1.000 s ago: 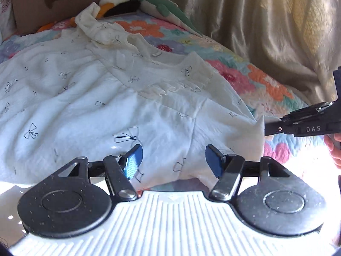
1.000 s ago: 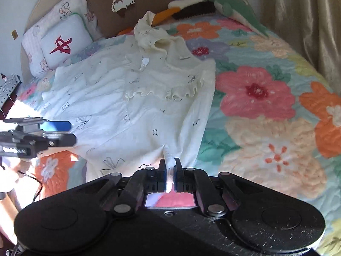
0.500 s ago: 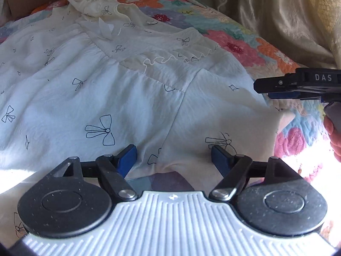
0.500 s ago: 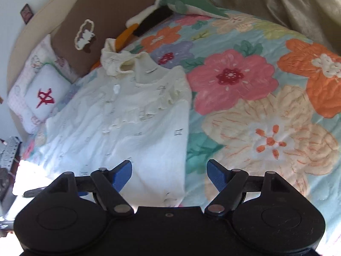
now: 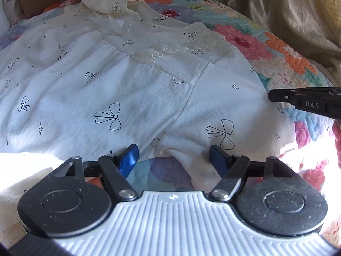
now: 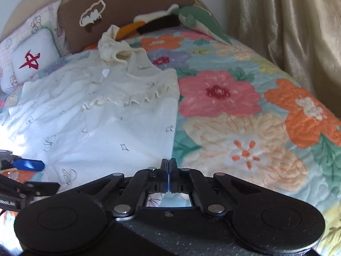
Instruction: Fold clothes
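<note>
While curtains [image 6: 287,32] hang beside, blouse [image 5: 132,89] covers floral quilt [image 6: 245,128] (sunlit)

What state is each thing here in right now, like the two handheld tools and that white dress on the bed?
Left tool: open, at the dress's near hem, holding nothing.
Right tool: shut; whether it pinches cloth cannot be told.
White dress: spread flat on the bed, not yet folded, collar crumpled.
Floral quilt: laid smooth over the bed.
Curtain: drawn.
</note>
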A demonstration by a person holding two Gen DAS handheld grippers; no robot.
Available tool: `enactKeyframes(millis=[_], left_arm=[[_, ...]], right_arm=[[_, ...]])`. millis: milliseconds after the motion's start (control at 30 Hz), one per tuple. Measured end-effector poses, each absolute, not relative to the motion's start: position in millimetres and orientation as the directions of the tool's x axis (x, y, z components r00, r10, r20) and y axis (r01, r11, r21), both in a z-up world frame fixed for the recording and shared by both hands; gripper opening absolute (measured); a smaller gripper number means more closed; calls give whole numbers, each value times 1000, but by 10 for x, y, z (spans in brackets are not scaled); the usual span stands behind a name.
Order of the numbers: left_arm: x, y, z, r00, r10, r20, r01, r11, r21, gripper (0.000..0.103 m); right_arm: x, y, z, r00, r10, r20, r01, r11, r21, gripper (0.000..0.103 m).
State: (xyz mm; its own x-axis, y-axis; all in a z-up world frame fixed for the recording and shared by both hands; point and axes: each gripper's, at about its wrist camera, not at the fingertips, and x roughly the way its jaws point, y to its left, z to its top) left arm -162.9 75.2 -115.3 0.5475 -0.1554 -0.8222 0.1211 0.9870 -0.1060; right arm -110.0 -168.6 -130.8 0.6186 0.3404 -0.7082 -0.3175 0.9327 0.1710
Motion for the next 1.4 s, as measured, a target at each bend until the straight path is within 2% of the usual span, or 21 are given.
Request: enactKeyframes(millis=[67,100,167,233,267,333,500,633,700,767,867,1000,1233,1300,1400], left_arm=[[-1614,773,-1015,549,-136,-824,106,990,-93,74],[-1604,783,-930,553,-127,-823,100,991,-86,78],[-1585,802,-761,560,-108,-821,87,994,-71,79],[-1566,822,-592,567,-89,-819,74,996,-57,79],[-1556,831,-508,571,-79,-817,67,996,-50,79],[-1537,851,-339,577,-60,-814,54,998,-35,79],[-1488,898,163,606,-16,-796,43,999,13,79],[-1450,928,706,662,19,-749,81,992,97,79],[-1415,964,904,684,36,-729,86,988,129,79],[-1357,1034,1025,680,23,-733,80,991,105,79],[-1276,1129,1070,650,12,-760,57,996,65,79],[-1169,1267,985,581,32,-813,22,998,55,79],[-803,1568,946,529,137,-838,-29,989,143,79],[-624,1681,921,559,123,-820,-50,992,114,79],[-279,1901,781,604,80,-793,-125,992,5,79]], right_arm=[[-1101,-1797,-1238,632,344,-694,-286,936,204,8],[-1111,-1849,-1173,645,349,-680,-272,936,222,8],[-1125,-1858,-994,663,369,-651,-277,929,245,12],[-1121,-1801,-784,669,412,-619,-316,911,265,17],[-1120,-1772,-679,671,433,-602,-335,901,274,26],[-1116,-1715,-469,674,474,-567,-374,880,292,35],[-1138,-1492,166,622,625,-472,-527,780,338,43],[-1201,-1323,567,594,657,-463,-611,744,271,57],[-1170,-1245,696,576,663,-479,-636,731,248,58],[-1098,-1171,792,555,670,-493,-652,718,242,58],[-987,-1023,917,590,656,-471,-655,730,195,58],[-778,-758,1034,555,668,-496,-714,688,128,58],[-245,-355,998,394,697,-600,-779,599,185,59],[-125,-224,960,379,672,-636,-795,588,147,60],[68,-63,872,392,639,-662,-821,568,62,61]])
